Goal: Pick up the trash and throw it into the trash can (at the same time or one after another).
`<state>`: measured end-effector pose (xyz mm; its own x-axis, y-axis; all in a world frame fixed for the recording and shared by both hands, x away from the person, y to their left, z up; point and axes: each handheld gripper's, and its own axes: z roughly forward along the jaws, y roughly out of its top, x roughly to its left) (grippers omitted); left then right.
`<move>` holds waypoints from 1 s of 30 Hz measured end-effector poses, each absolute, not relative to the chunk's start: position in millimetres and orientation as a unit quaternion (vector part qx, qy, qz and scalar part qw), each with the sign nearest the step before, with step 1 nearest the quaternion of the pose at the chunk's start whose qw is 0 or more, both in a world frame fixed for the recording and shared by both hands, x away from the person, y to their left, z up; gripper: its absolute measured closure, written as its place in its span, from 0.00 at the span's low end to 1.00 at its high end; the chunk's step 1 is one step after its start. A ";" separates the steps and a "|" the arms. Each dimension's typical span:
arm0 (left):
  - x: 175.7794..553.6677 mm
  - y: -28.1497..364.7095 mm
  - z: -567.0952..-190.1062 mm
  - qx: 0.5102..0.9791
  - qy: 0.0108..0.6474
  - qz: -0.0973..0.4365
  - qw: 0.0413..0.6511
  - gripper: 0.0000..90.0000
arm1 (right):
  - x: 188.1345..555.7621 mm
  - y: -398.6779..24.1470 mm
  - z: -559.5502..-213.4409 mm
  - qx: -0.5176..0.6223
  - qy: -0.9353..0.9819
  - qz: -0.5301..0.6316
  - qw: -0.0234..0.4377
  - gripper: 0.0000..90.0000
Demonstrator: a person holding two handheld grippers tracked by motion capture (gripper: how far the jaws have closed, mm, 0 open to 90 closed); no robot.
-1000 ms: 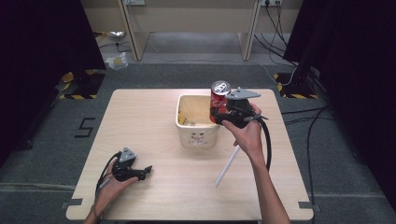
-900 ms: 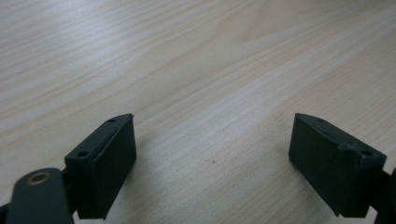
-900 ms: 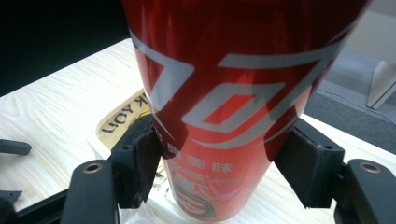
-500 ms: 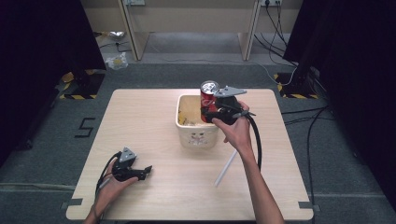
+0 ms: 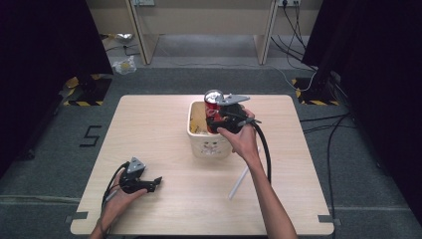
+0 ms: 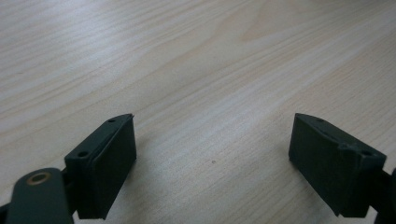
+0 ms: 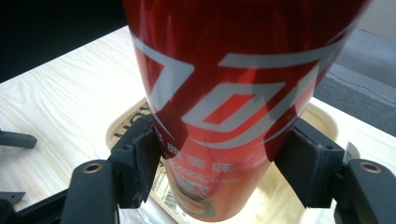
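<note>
My right gripper (image 7: 215, 163) clamps a red can (image 7: 233, 93) with white lettering and small Chinese characters, above the cream bin (image 5: 211, 144). From above, the bin's face print shows. My left gripper (image 6: 212, 158) rests on the table (image 6: 187, 56), jaws wide, holding nothing.

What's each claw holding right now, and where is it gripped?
The right claw grips the red can by its sides, low on the body. The left claw is open, holding nothing.
</note>
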<state>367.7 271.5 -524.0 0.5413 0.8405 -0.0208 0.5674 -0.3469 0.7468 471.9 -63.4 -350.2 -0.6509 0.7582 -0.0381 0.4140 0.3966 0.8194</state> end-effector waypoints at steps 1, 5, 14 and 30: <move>367.7 271.5 -524.0 0.799 0.441 0.188 0.364 0.16 | 472.3 -62.0 -350.8 0.362 0.809 0.413 0.208 0.38; 367.8 271.6 -524.0 0.799 0.440 0.187 0.364 0.16 | 474.6 -55.0 -355.4 0.359 0.815 0.405 0.206 0.38; 367.8 271.7 -524.0 0.800 0.440 0.188 0.363 0.16 | 477.4 -44.8 -362.7 0.359 0.822 0.395 0.198 0.38; 367.8 271.7 -524.0 0.800 0.439 0.188 0.364 0.16 | 480.0 -33.8 -370.4 0.352 0.833 0.383 0.189 0.37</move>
